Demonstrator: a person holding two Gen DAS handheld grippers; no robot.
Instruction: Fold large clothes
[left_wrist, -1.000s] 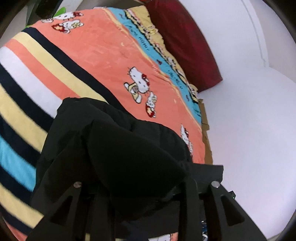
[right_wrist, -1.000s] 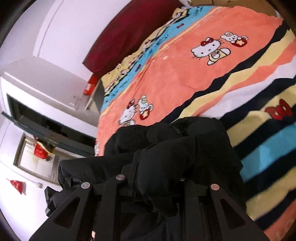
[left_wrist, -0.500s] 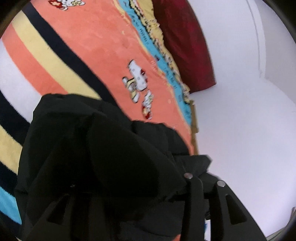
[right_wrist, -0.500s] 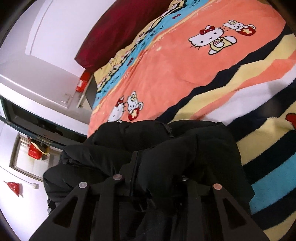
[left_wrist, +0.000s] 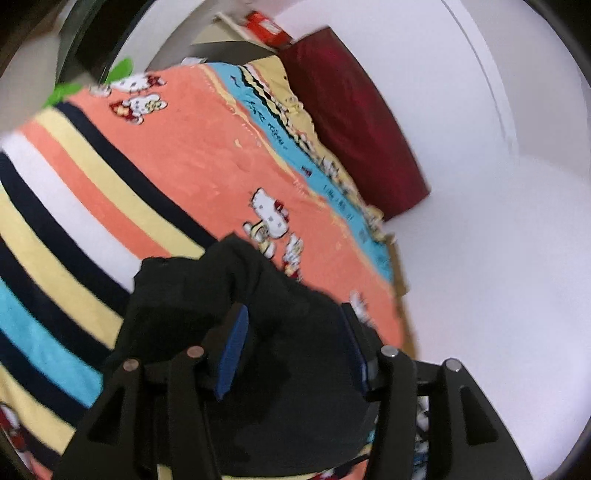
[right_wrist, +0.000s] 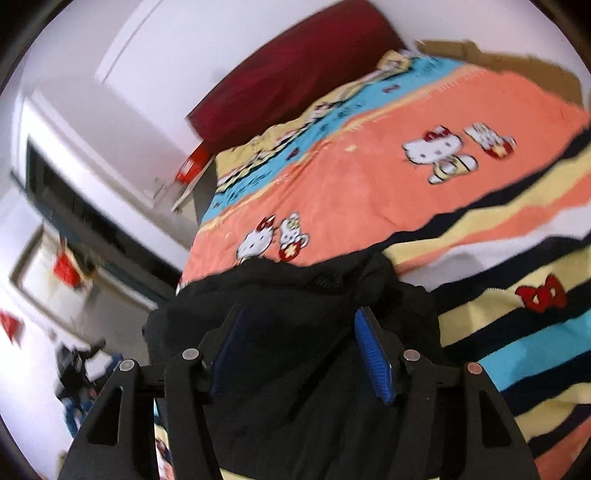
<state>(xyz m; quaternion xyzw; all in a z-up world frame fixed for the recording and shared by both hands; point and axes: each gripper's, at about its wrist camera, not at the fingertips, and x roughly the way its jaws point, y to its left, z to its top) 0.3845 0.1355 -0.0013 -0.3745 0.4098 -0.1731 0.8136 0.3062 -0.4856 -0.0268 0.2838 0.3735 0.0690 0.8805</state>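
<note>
Both jaws just opening, released. Left gripper (left_wrist: 291, 343) and right gripper (right_wrist: 303, 350) straddle the black garment (right_wrist: 295, 295), lower centre, on the striped blanket (left_wrist: 110, 206).

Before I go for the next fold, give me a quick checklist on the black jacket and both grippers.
1. Left gripper released: ok, just opened, blue pads showing.
2. Right gripper released: ok, just opened.
3. Black jacket resting on the striped blanket: ok.
4. Jacket clear of the fingers: not ok, fabric lies between both pairs.
5. Fold neat: cannot tell, the pictures are blurred.
</note>
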